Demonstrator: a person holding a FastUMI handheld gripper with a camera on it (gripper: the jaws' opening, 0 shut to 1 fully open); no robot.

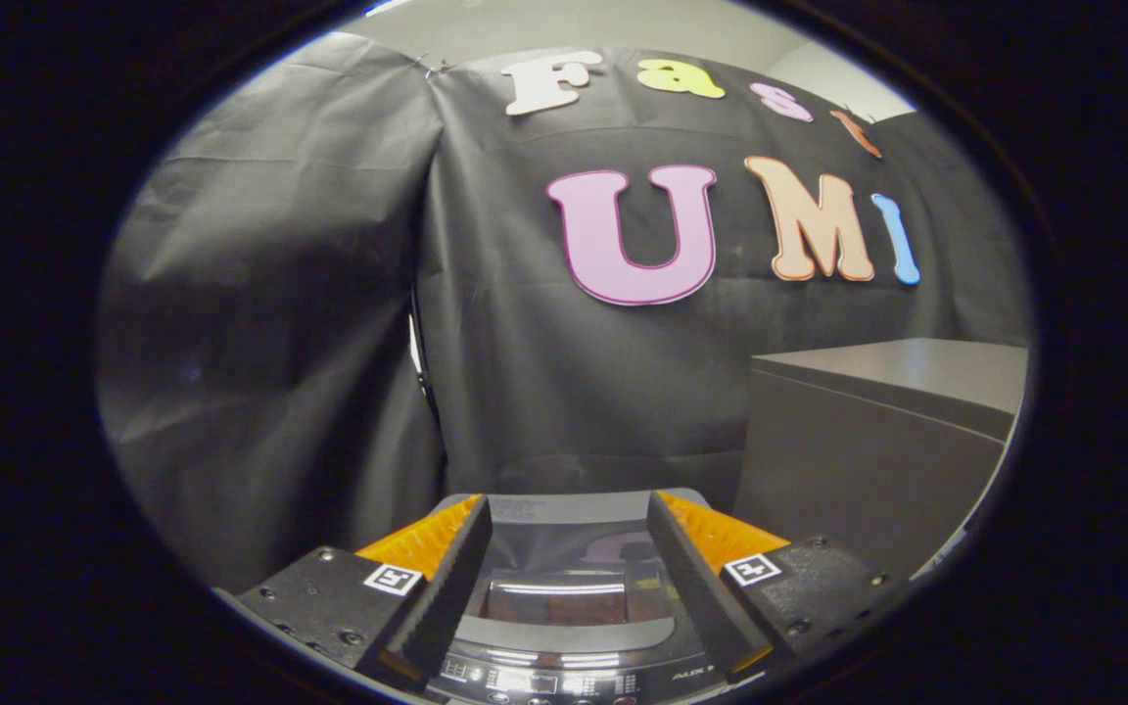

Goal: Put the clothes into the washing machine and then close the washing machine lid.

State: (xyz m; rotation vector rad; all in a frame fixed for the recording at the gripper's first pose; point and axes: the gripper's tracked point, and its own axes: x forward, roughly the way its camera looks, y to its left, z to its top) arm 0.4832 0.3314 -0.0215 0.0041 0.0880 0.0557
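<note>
We saw the hand-held gripper (569,514) held wide open, its two fingers spread apart and gripping nothing. Below and between the fingers, at six o'clock, sat the washing machine (564,666), its glass lid (556,599) lying down flat and its control panel (544,682) nearest us. Whether clothes lay under the lid we could not tell. At three o'clock, beside the machine, stood a grey cabinet (868,460). Black cloth (329,343) hung behind everything.
</note>
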